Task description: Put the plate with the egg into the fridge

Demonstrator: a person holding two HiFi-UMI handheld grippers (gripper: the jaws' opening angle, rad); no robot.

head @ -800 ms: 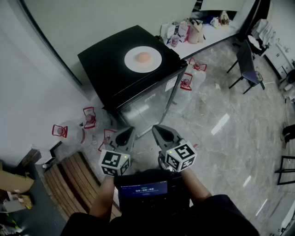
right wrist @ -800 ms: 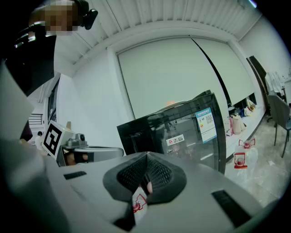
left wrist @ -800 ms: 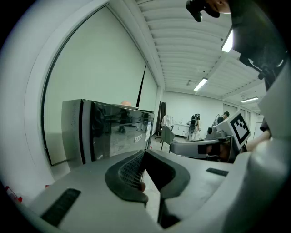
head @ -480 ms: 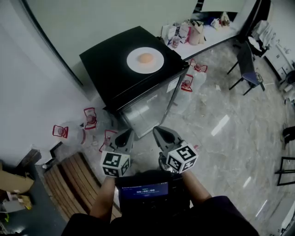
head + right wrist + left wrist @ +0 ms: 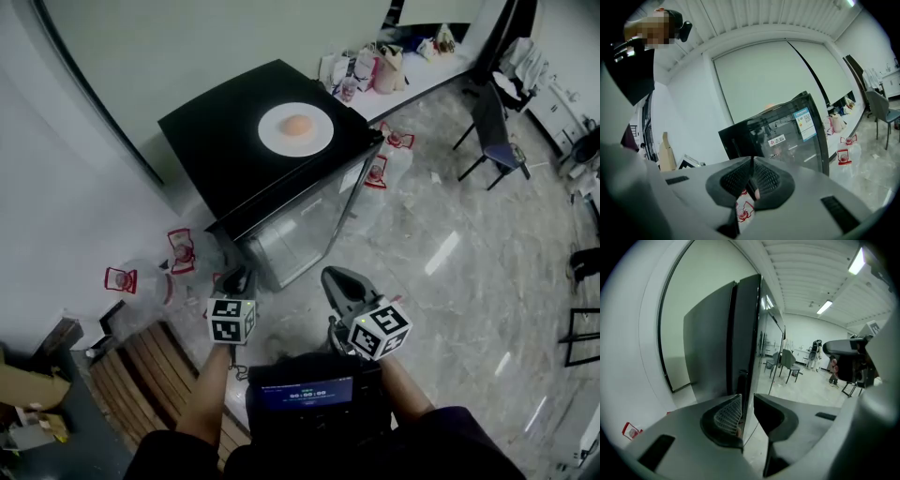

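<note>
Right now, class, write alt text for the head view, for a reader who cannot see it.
A white plate with an egg sits on a closed black fridge. Below, a person holds left tongs and right tongs over the floor.

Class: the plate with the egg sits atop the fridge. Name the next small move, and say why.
Probably ease the left gripper forward to the fridge door: it is shut, that gripper's jaws stand apart and empty, and the plate lies on top.

- Fridge point(image 5: 225, 141): glossy black.
- Plate point(image 5: 272, 132), on the fridge: white.
- Egg point(image 5: 298, 126): pale orange.
- Left gripper point(image 5: 238, 277) and right gripper point(image 5: 336, 278): grey, cubes bearing black-and-white square markers.
- Floor point(image 5: 450, 234), beside the fridge: veined grey marble.
</note>
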